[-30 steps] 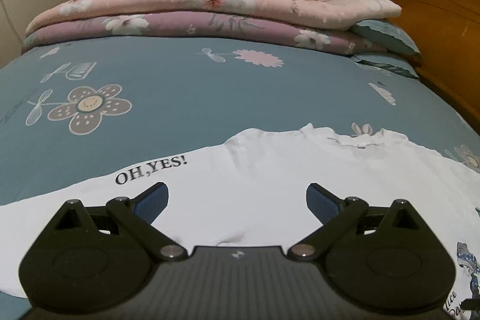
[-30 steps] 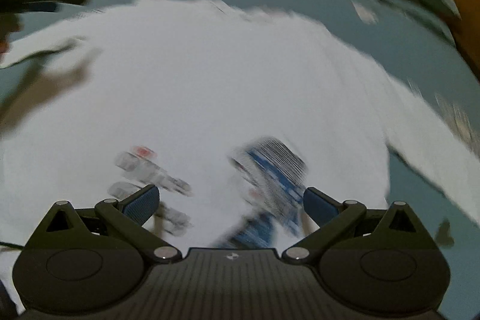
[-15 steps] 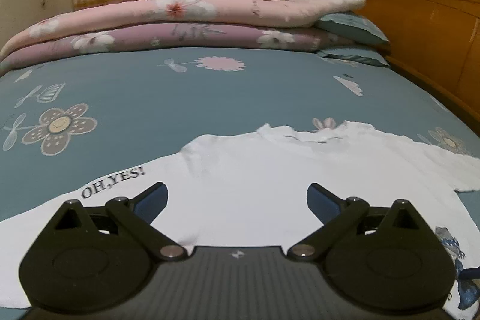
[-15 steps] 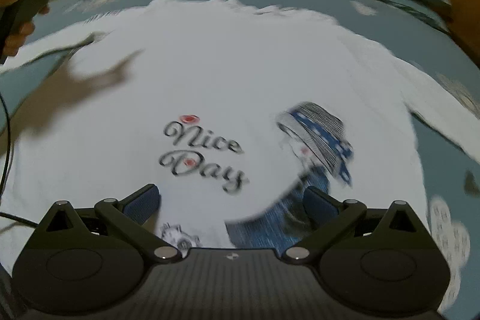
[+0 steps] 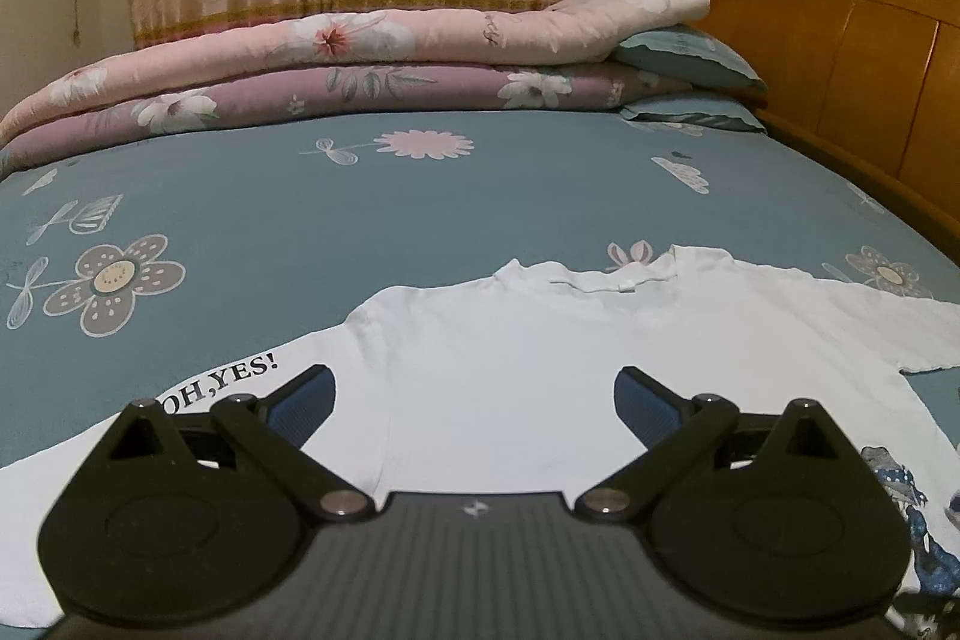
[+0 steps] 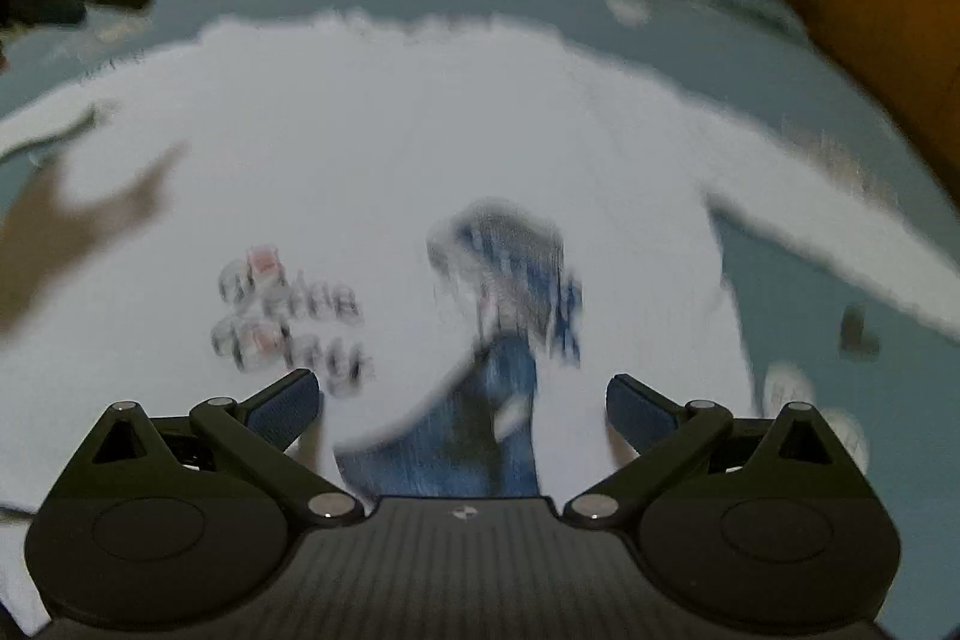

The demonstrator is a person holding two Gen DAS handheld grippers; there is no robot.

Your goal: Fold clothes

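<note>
White long-sleeved cotton T-shirt (image 5: 510,382) lies spread flat, front up, on the teal flower-print bed sheet (image 5: 360,220). Its collar (image 5: 600,277) faces the stacked pink and mauve floral quilts (image 5: 360,64); one sleeve with black "OH,YES!" lettering (image 5: 222,388) runs out to the left. The blue cartoon chest print (image 6: 504,292) sits mid-body, blurred in the right wrist view.

Left hand-held gripper (image 5: 474,400): jaws spread wide, nothing between them, over the left shoulder and armpit area. Right hand-held gripper (image 6: 462,400): also wide and empty, low over the lower chest; whether it touches the cloth can't be told through the blur.

Judged step: picking grasp points for the first fold; no fold made yet. To do it well, pinch one layer pair at the shoulder seam and one at the hem on the same side, close fully before lifting, keep the edge taut between both grippers, and carry it over toward the centre line with the sleeve tucked in. Risk: catching the sheet with the shirt. Wooden headboard (image 5: 840,58) on the right is well apart.
</note>
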